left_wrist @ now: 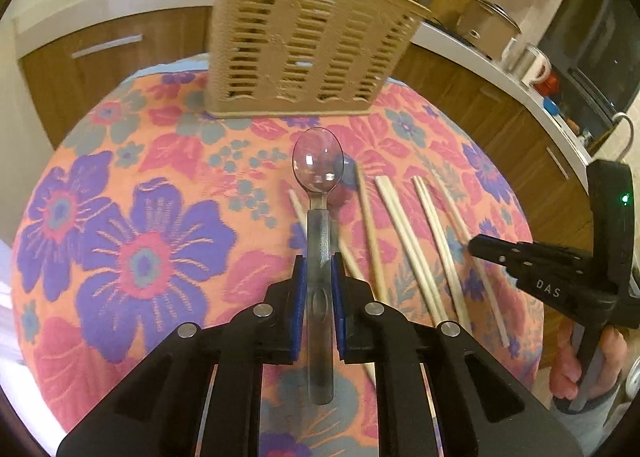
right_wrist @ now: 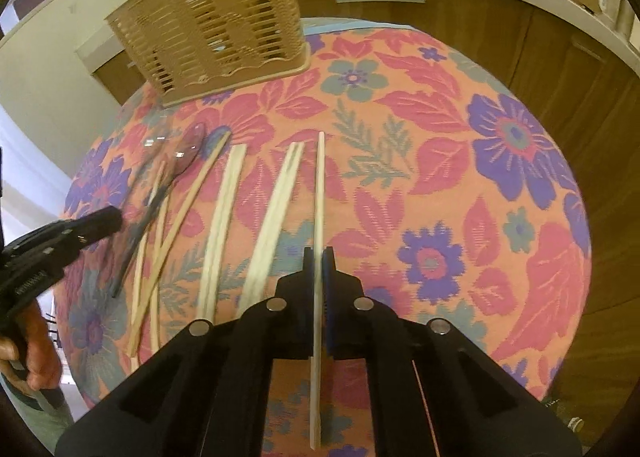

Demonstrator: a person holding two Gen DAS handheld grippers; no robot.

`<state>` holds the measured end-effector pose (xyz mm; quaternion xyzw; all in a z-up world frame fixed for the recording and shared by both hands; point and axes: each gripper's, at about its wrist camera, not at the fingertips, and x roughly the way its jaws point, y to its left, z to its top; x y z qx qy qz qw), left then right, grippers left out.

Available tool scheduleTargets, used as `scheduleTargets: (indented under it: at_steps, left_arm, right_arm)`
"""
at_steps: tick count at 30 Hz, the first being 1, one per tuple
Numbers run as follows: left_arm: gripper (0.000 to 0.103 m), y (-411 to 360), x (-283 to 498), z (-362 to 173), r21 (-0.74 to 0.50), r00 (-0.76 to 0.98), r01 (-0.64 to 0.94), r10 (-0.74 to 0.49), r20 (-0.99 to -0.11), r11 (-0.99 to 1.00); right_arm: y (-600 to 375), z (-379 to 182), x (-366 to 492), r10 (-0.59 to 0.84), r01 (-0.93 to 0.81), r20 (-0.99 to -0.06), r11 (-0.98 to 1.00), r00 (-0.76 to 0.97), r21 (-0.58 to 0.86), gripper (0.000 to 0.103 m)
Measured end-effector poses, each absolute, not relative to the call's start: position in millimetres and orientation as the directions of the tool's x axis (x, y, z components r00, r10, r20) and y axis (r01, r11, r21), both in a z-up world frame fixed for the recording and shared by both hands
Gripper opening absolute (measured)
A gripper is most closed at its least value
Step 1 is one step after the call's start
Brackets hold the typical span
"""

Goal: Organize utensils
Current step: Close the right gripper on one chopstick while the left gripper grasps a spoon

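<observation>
My left gripper (left_wrist: 319, 269) is shut on the handle of a clear plastic spoon (left_wrist: 317, 167), whose bowl points toward the tan slotted basket (left_wrist: 304, 45) at the far side of the table. A second, bluish spoon (left_wrist: 347, 175) lies just behind it. Several pale chopsticks (left_wrist: 400, 249) lie side by side on the flowered cloth to the right. In the right wrist view my right gripper (right_wrist: 319, 257) is shut on the rightmost chopstick (right_wrist: 319, 185). The other chopsticks (right_wrist: 224, 225) lie to its left, and the left gripper (right_wrist: 114, 217) is beyond them, near the basket (right_wrist: 216, 17).
The round table carries a flowered cloth (left_wrist: 140, 241) and drops off on all sides. Wooden cabinets (left_wrist: 120, 57) and a white counter with mugs (left_wrist: 534, 65) and a pot (left_wrist: 486, 17) stand behind. A hand (left_wrist: 576, 369) holds the right gripper (left_wrist: 478, 247).
</observation>
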<state>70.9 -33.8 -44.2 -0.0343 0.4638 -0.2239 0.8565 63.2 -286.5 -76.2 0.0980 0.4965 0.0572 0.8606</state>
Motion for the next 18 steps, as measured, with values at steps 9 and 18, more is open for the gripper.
scheduleTargets:
  at_steps: [9,18]
  left_arm:
    - [0.011,-8.6,68.7,-57.7,-0.182,0.445,0.263,-0.286,-0.849,0.948]
    - [0.032,-13.1,85.5,-47.3,-0.124,0.443,0.307,-0.257,-0.859,0.944]
  right_arm:
    - [-298.0,-82.6,62.0,0.22,-0.001,-0.863,0.969,0.455,0.247,0.003]
    - [-298.7,-79.4,86.7,0.231,-0.042,-0.904,0.972,0.359,0.231,0.027]
